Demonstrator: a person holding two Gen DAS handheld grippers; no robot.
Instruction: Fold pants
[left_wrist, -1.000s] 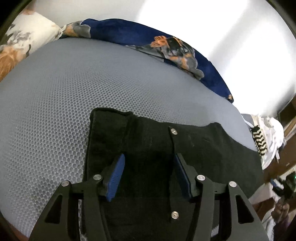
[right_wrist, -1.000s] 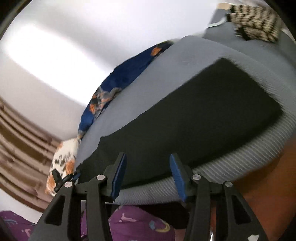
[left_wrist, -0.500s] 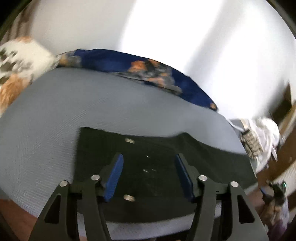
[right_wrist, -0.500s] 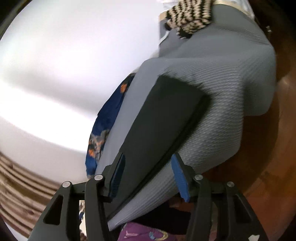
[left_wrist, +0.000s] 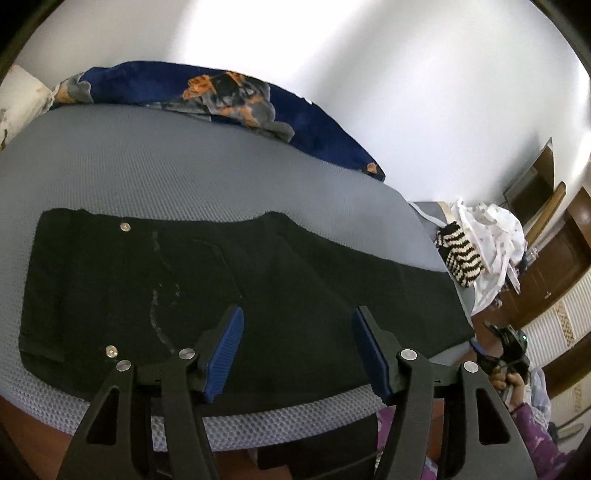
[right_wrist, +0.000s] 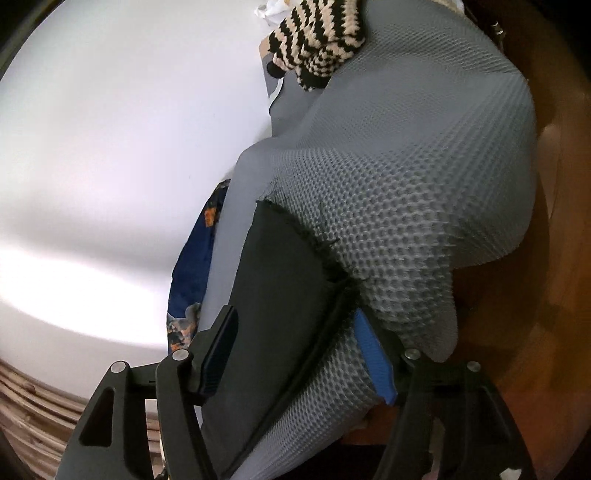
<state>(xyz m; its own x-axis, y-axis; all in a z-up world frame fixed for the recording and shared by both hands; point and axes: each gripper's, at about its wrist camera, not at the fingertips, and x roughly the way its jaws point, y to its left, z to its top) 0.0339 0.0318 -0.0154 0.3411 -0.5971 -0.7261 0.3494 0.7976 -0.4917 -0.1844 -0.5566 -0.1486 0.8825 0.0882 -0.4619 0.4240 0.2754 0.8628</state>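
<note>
Black pants (left_wrist: 207, 280) lie flat on the grey mesh mattress (left_wrist: 147, 173), waist at the left with two metal buttons, legs running right to the mattress's right edge. My left gripper (left_wrist: 297, 350) is open and empty, above the pants' near edge at mid-length. My right gripper (right_wrist: 295, 354) is open at the leg end; the frayed hem (right_wrist: 314, 243) of the pants (right_wrist: 280, 317) and the mattress edge (right_wrist: 406, 206) lie between its jaws, which are not closed. The right gripper also shows small at the far right of the left wrist view (left_wrist: 506, 347).
A blue floral blanket (left_wrist: 236, 110) lies along the far side against the white wall. A black-and-cream striped knit (left_wrist: 458, 258) and white cloth (left_wrist: 495, 236) pile sit beyond the mattress's right end. Wooden floor and furniture lie to the right and below.
My left gripper pulled back and right from the waist toward mid-length. My right gripper rolled and closed in on the leg hem at the mattress edge.
</note>
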